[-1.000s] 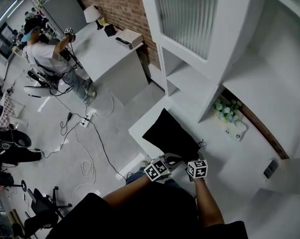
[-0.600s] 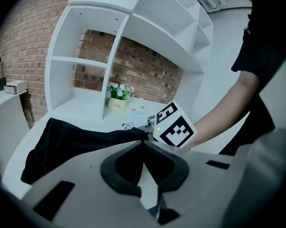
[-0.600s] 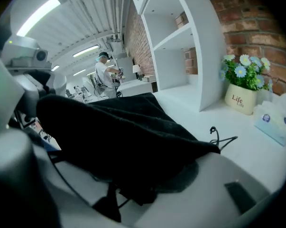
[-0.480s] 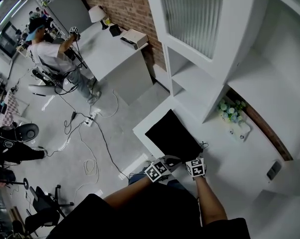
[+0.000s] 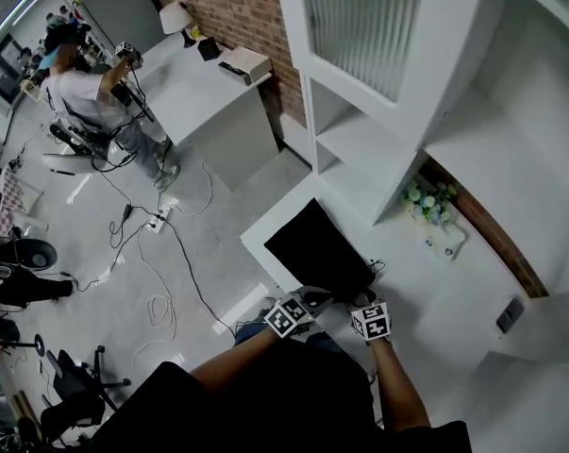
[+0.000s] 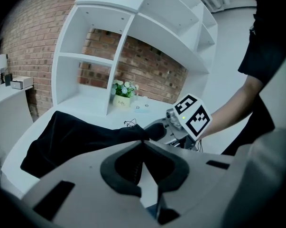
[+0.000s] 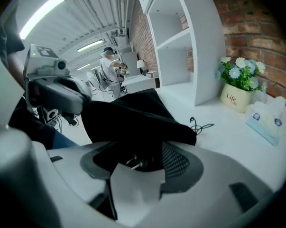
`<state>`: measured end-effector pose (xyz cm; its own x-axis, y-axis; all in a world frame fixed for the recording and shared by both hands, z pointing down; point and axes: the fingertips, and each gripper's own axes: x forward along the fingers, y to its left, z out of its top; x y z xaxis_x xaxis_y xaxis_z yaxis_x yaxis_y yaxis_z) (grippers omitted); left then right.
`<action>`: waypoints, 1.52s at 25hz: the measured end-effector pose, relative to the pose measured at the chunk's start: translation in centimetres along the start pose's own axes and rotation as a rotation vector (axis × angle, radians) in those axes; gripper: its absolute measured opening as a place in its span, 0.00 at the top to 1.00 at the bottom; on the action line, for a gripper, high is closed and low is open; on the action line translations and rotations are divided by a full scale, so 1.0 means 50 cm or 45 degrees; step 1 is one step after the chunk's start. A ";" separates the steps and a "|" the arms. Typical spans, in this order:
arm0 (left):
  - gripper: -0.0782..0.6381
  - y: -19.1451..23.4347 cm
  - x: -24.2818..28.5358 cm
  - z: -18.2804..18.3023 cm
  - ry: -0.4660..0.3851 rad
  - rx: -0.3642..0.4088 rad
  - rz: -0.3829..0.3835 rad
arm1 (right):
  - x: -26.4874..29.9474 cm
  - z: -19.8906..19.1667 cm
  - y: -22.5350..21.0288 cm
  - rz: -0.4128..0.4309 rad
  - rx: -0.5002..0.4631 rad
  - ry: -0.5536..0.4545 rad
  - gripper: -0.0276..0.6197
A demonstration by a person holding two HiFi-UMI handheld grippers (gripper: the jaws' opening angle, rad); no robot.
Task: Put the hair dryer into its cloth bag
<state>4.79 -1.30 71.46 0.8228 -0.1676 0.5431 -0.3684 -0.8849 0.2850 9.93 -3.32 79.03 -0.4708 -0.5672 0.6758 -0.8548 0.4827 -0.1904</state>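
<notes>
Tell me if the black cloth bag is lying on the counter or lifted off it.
Lying on it. The cloth bag rests spread across the counter, only its near end raised.

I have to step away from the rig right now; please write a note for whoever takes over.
Left gripper: tongs look closed on the near edge of the cloth bag.
Right gripper: tongs open, having just been opening; the bag's mouth and two metal prongs, perhaps a plug, sit between them.
The bag lies on the white counter.
Done: the hair dryer is not visible, seemingly inside.
Left: tuck the prongs in and close the bag.
</notes>
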 end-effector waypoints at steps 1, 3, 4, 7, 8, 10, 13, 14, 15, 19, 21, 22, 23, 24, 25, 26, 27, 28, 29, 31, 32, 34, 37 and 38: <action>0.85 0.001 0.001 -0.002 -0.003 -0.008 0.003 | -0.002 -0.014 0.000 -0.001 0.013 0.022 0.53; 0.85 -0.001 0.006 -0.005 -0.006 -0.019 0.004 | 0.001 -0.044 -0.001 -0.001 0.028 0.079 0.54; 0.85 -0.004 0.009 -0.006 -0.007 -0.020 0.002 | 0.004 -0.057 -0.002 -0.004 0.026 0.105 0.54; 0.85 -0.011 0.014 -0.004 -0.008 -0.015 -0.003 | 0.016 -0.075 -0.008 -0.035 0.002 0.143 0.67; 0.85 -0.013 0.015 -0.002 -0.008 -0.013 -0.005 | 0.018 -0.075 -0.012 -0.052 0.001 0.139 0.69; 0.85 -0.017 0.016 0.001 -0.007 -0.009 -0.010 | 0.020 -0.070 -0.018 -0.072 0.020 0.125 0.73; 0.85 -0.017 0.017 0.003 -0.010 -0.004 -0.013 | 0.026 -0.058 -0.016 -0.057 0.037 0.111 0.73; 0.85 -0.017 0.017 0.003 -0.010 -0.006 -0.012 | 0.030 -0.053 -0.015 -0.051 0.033 0.107 0.73; 0.85 -0.017 0.017 0.003 -0.010 -0.008 -0.013 | 0.033 -0.047 -0.014 -0.048 0.029 0.102 0.73; 0.85 -0.013 0.013 0.008 -0.015 -0.010 -0.014 | 0.046 -0.020 -0.008 -0.035 0.041 0.089 0.73; 0.85 -0.012 0.012 0.013 -0.022 -0.014 -0.013 | 0.056 -0.005 -0.005 -0.027 0.041 0.082 0.73; 0.85 -0.012 0.012 0.016 -0.025 -0.016 -0.014 | 0.061 0.001 -0.005 -0.025 0.040 0.078 0.73; 0.85 -0.012 0.013 0.019 -0.027 -0.017 -0.014 | 0.066 0.006 -0.006 -0.024 0.042 0.076 0.73; 0.85 -0.011 0.012 0.020 -0.028 -0.017 -0.014 | 0.072 0.009 -0.006 -0.021 0.046 0.076 0.73; 0.85 -0.010 0.011 0.020 -0.028 -0.017 -0.014 | 0.078 0.011 -0.005 -0.016 0.051 0.077 0.73; 0.85 -0.009 0.010 0.019 -0.027 -0.020 -0.012 | 0.085 0.014 -0.004 -0.009 0.056 0.078 0.73; 0.85 -0.008 0.008 0.018 -0.027 -0.024 -0.009 | 0.090 0.016 -0.003 -0.001 0.060 0.078 0.73; 0.85 -0.008 0.006 0.016 -0.027 -0.031 -0.006 | 0.095 0.018 -0.002 0.006 0.062 0.079 0.73; 0.85 -0.008 0.005 0.015 -0.027 -0.038 -0.004 | 0.099 0.019 -0.002 0.011 0.063 0.080 0.73; 0.85 -0.007 0.003 0.013 -0.028 -0.050 -0.001 | 0.104 0.021 -0.003 0.013 0.062 0.075 0.73; 0.85 -0.005 0.003 0.013 -0.029 -0.053 0.000 | 0.107 0.023 -0.005 0.013 0.059 0.070 0.73; 0.85 0.001 0.003 0.011 -0.027 -0.053 0.002 | 0.110 0.027 -0.006 0.010 0.045 0.058 0.73; 0.85 -0.001 0.003 0.008 -0.020 -0.056 0.006 | 0.096 0.025 -0.001 0.012 0.015 0.048 0.73; 0.85 -0.001 0.005 0.007 -0.019 -0.057 0.007 | 0.087 0.025 0.001 0.012 0.010 0.045 0.72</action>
<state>5.16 -1.44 71.28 0.8270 -0.1793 0.5329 -0.3916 -0.8638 0.3170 7.57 -6.61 81.09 -0.4711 -0.5385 0.6986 -0.8521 0.4825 -0.2027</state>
